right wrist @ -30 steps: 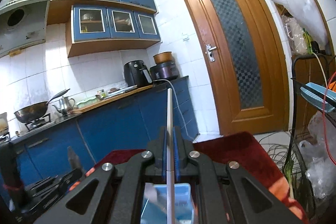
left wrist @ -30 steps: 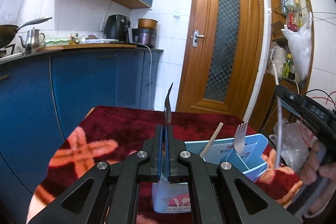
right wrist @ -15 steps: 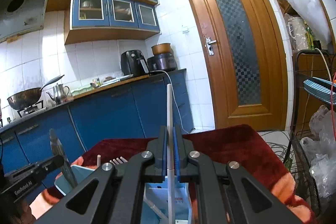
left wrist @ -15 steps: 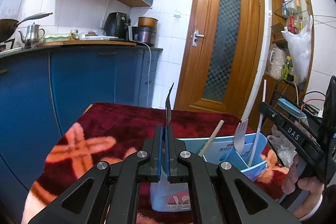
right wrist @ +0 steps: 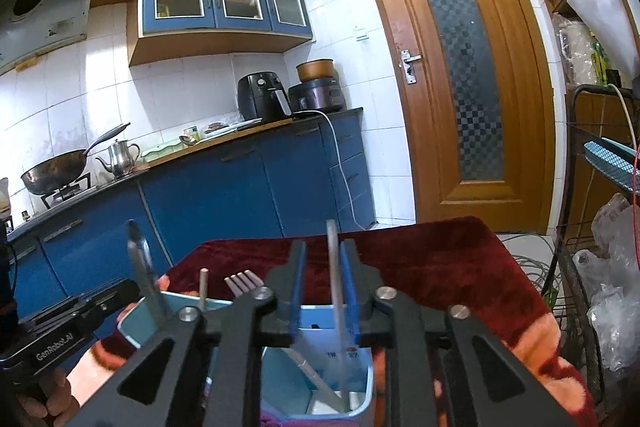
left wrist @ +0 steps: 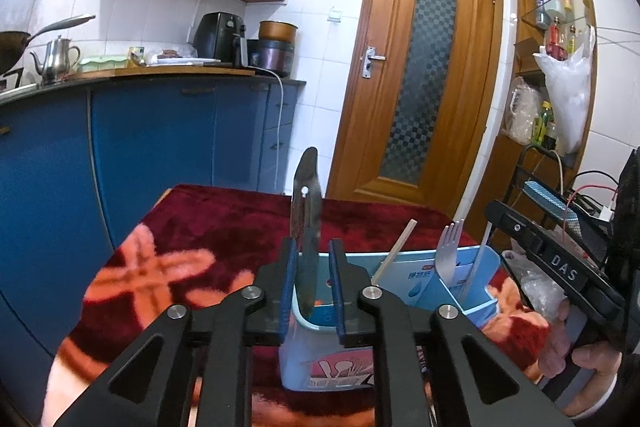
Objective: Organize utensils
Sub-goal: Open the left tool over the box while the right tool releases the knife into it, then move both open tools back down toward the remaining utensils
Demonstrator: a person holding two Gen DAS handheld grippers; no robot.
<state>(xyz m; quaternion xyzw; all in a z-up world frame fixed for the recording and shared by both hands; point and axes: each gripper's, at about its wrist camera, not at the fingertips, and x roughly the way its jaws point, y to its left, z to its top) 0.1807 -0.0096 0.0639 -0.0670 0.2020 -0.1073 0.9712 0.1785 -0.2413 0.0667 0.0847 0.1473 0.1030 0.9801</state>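
Note:
My left gripper (left wrist: pixel 313 247) is opening, and its pads stand off a metal knife (left wrist: pixel 306 223). The knife leans loose between them with its lower end in the light blue utensil holder (left wrist: pixel 320 359). In that holder also stand a fork (left wrist: pixel 448 251) and a wooden chopstick (left wrist: pixel 394 253). My right gripper (right wrist: pixel 323 247) is opening too. A white stick (right wrist: pixel 334 267), blurred, stands free between its blue pads, its lower end down in a compartment of the holder (right wrist: pixel 362 395). The knife (right wrist: pixel 140 267) shows at the left of the right wrist view.
The holder stands on a table under a dark red cloth (left wrist: pixel 224 227) with orange flowers. Blue kitchen cabinets (left wrist: pixel 160 147) run along the left, and a wooden door (left wrist: pixel 420 87) is behind. A wire rack with plastic bags (right wrist: pixel 608 287) stands on the right.
Both grippers' jaws have parted from shut. The knife has turned its flat side toward the camera and leans free. The white stick has slid lower into the holder.

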